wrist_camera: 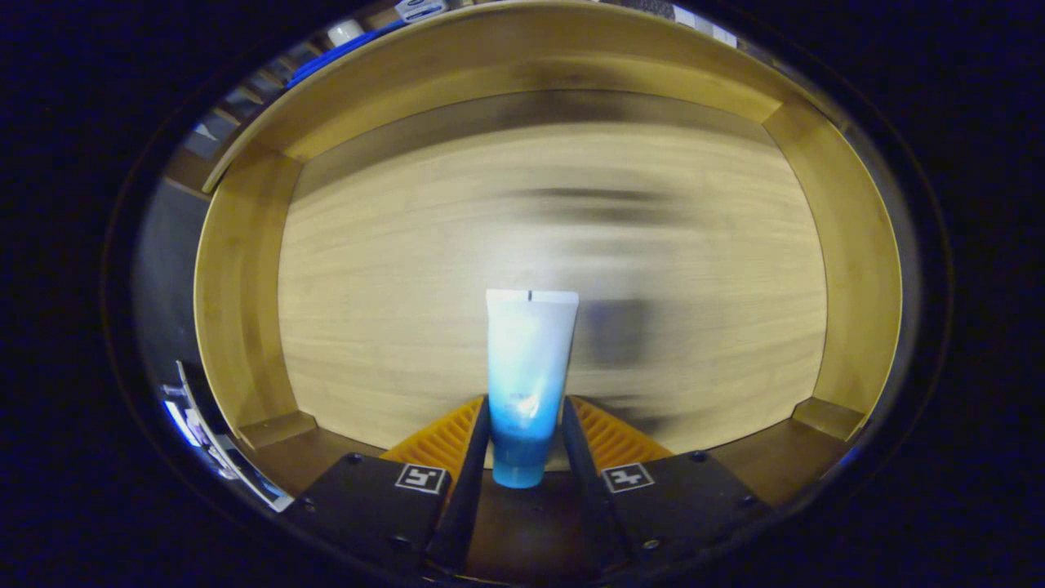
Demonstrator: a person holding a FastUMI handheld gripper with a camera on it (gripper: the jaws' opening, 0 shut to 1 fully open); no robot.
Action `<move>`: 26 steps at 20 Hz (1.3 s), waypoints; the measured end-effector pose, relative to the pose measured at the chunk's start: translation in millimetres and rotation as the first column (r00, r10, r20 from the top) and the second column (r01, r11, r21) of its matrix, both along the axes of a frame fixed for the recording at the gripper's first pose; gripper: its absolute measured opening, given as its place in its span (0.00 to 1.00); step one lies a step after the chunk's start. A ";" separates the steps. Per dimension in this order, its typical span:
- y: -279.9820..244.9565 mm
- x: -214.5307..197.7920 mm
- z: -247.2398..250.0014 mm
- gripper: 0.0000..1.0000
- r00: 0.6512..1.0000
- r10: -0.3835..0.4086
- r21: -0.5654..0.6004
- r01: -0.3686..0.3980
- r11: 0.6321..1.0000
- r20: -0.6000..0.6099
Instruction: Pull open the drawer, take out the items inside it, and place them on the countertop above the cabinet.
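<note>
Gripper view | gripper (525,416) clamps smooth blue-white tube (528,367) | over wooden drawer (408,269)

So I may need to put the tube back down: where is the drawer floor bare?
The gripper is shut on the tube. Nearly the whole drawer floor is bare: beyond the tube to the back wall, and out to both side walls. The only crowded spot is at the near edge, where the fingers and tube sit.
</note>
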State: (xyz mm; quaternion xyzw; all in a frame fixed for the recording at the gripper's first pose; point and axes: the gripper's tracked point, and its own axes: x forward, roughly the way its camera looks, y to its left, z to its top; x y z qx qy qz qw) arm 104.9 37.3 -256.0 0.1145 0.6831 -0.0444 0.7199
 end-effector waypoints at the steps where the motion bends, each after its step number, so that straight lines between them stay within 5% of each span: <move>1: 0.9 0.2 0.0 0.51 1.000 0.000 -0.001 0.000 1.000 0.013; 13: -3.1 35.4 61.9 0.44 0.973 0.019 0.011 -0.022 1.000 0.228; 26: -1.3 103.9 166.2 0.44 0.890 0.022 0.014 -0.032 0.999 0.455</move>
